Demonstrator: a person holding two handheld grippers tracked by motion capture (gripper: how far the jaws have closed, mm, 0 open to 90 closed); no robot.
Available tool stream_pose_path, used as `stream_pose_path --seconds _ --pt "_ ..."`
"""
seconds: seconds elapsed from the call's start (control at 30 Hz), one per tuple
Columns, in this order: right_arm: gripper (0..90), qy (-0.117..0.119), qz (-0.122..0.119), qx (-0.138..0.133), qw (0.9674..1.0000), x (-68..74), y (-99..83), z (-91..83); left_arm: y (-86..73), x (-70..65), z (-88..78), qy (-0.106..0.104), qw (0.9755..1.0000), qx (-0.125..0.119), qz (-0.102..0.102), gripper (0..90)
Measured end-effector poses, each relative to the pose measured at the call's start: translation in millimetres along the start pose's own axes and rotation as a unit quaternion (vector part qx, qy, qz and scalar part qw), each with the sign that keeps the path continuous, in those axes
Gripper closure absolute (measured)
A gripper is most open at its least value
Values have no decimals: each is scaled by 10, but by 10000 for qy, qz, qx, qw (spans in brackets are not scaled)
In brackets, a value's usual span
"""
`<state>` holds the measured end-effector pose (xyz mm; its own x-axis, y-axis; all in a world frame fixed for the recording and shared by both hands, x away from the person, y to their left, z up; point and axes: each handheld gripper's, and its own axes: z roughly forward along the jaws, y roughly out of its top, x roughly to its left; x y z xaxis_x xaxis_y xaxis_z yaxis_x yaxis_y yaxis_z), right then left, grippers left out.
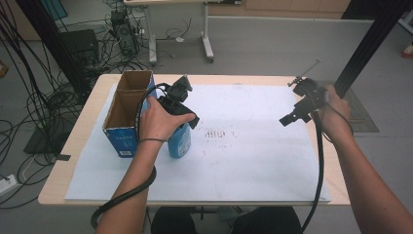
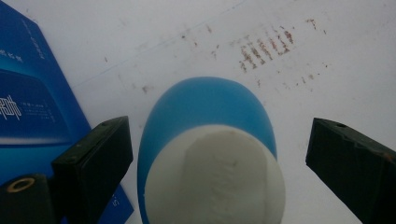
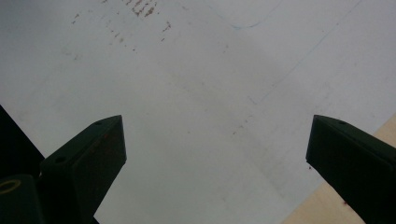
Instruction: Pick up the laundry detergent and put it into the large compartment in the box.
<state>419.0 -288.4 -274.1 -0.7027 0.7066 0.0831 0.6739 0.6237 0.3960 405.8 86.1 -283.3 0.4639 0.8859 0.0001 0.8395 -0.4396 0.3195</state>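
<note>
The left gripper (image 2: 219, 154) hangs directly over a blue bottle with a white cap (image 2: 212, 172), its jaws spread wide with one on each side of the cap and clear of it; there is a visible gap on both sides, so nothing is gripped yet. In the left gripper view the camera looks almost straight down the bottle, cap nearest and blue shoulder beyond it, so the bottle's long axis runs along the line of the jaws, upright on the white paper sheet (image 2: 327, 60). From the high view the left hand (image 1: 157, 123) holds that gripper (image 1: 181, 108) above the bottle (image 1: 179, 141), which stands just beside a tall open blue carton (image 1: 127, 114), on the carton's side facing the table's middle. In the left gripper view the carton's printed blue wall (image 2: 32, 102) sits close outside one jaw, and that is the tight side for any closing move.

A little beyond the bottle lies a patch of reddish-brown marks (image 2: 264, 49) on the paper.

The right gripper (image 1: 298, 113) is well apart, held by the right hand (image 1: 336, 113) above the far side of the sheet, jaws spread wide over bare paper. The left one is plainly the nearer; I judge it needs only to drop along the bottle's axis and close.
</note>
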Motion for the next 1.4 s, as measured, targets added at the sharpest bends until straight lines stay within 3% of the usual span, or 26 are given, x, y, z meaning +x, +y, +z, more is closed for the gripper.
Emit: stream_pose_path --seconds 1.4 --pt "45 -19 -13 18 10000 2 7 0 -20 17 -19 -71 9999 -59 -50 77"
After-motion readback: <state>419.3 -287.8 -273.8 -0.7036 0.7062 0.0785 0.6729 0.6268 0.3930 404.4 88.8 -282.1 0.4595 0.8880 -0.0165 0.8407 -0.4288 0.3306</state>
